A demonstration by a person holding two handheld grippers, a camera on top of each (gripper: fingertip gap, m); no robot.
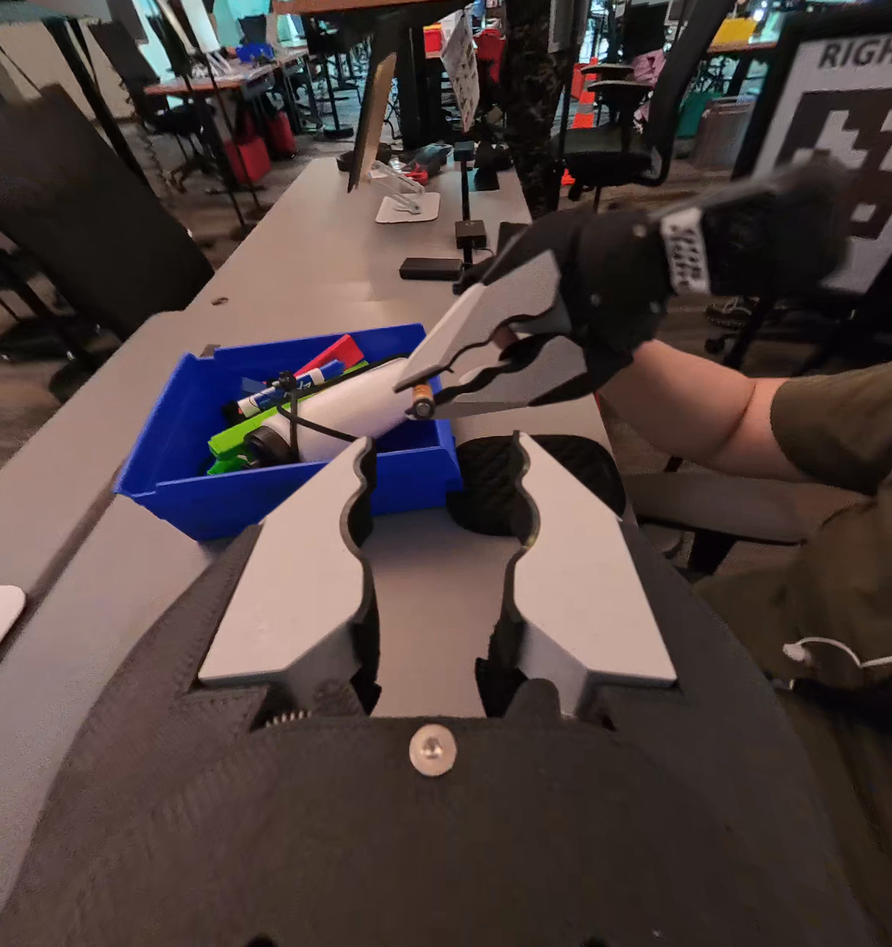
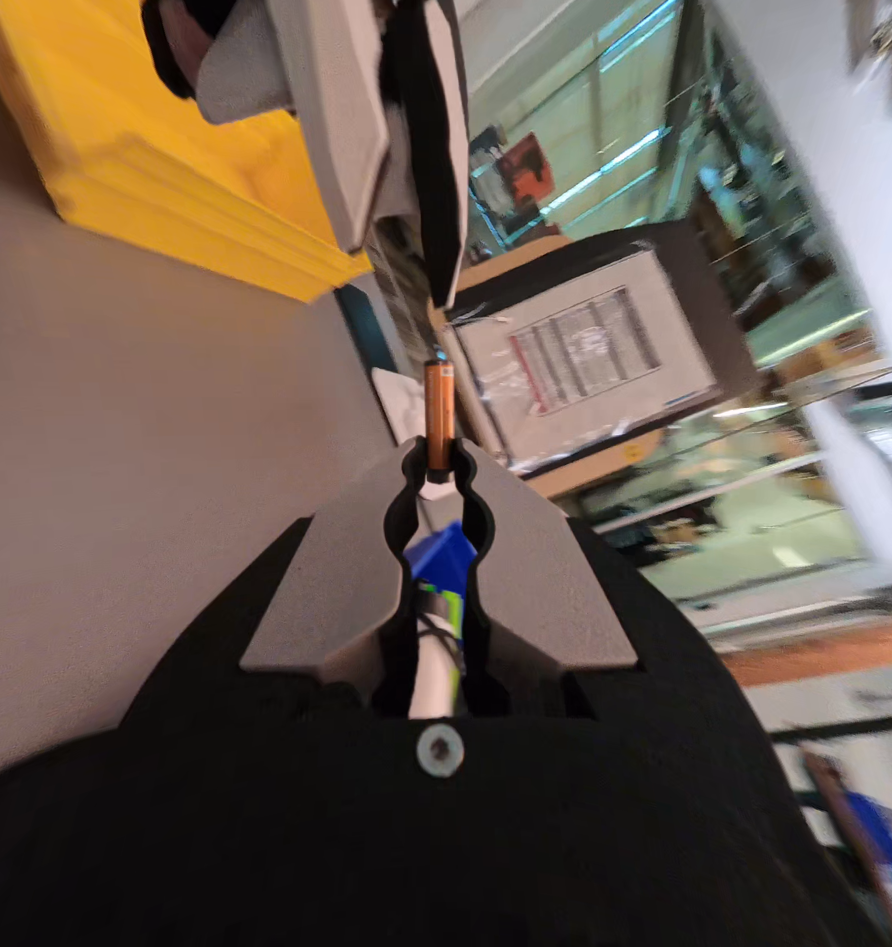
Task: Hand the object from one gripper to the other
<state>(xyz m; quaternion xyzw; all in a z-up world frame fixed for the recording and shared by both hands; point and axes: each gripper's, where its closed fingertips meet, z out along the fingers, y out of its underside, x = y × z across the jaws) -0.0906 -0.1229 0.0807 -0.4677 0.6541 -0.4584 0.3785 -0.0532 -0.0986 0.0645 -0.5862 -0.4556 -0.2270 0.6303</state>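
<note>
A small copper and black battery (image 2: pixel 439 415) is clamped at the tips of my right gripper (image 2: pixel 439 451), most of it sticking out forward. In the left wrist view the right gripper (image 1: pixel 423 397) comes in from the right over the near right corner of the blue bin, the battery (image 1: pixel 422 402) end-on at its tips. My left gripper (image 1: pixel 441 451) is open and empty, its fingers just below and in front of the battery, apart from it. In the right wrist view the left gripper (image 2: pixel 403 287) hangs in from the top, open.
A blue bin (image 1: pixel 300 492) on the grey table (image 1: pixel 305 266) holds a white bottle (image 1: pixel 357 410), a blue marker (image 1: pixel 285 392), green and red pieces. A black oval pad (image 1: pixel 577 461) lies right of the bin. A forearm (image 1: pixel 690 405) holds the right gripper. A yellow block (image 2: pixel 167 169) shows at upper left.
</note>
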